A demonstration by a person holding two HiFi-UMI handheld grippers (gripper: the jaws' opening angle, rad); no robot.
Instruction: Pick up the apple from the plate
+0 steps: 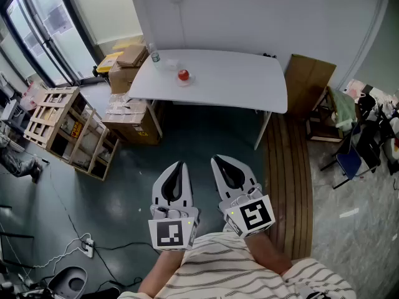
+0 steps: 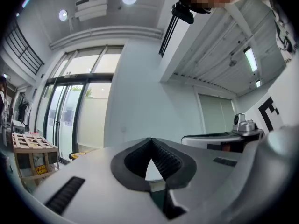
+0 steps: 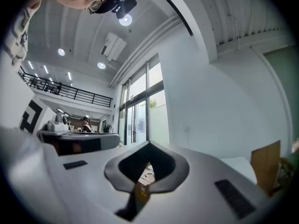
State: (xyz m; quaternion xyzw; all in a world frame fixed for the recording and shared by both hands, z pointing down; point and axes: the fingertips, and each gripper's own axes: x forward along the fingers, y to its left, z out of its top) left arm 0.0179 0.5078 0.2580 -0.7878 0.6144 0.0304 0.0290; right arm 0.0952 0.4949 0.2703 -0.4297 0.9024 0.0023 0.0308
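Note:
A small red apple (image 1: 182, 75) sits on a pale plate (image 1: 189, 80) on the white table (image 1: 237, 83), far ahead of me in the head view. Both grippers hang close to my body, over the dark floor and well short of the table. My left gripper (image 1: 181, 165) has its jaws together with nothing between them, and it looks the same in its own view (image 2: 150, 142). My right gripper (image 1: 216, 159) is beside it, also shut and empty (image 3: 148, 146). Neither gripper view shows the apple.
A clear bottle (image 1: 154, 56) stands near the table's far left corner. Cardboard boxes (image 1: 128, 73) and a wooden crate rack (image 1: 62, 129) stand left of the table. Wooden planks (image 1: 288, 167), a cardboard sheet (image 1: 310, 83) and a blue chair (image 1: 349, 161) are on the right.

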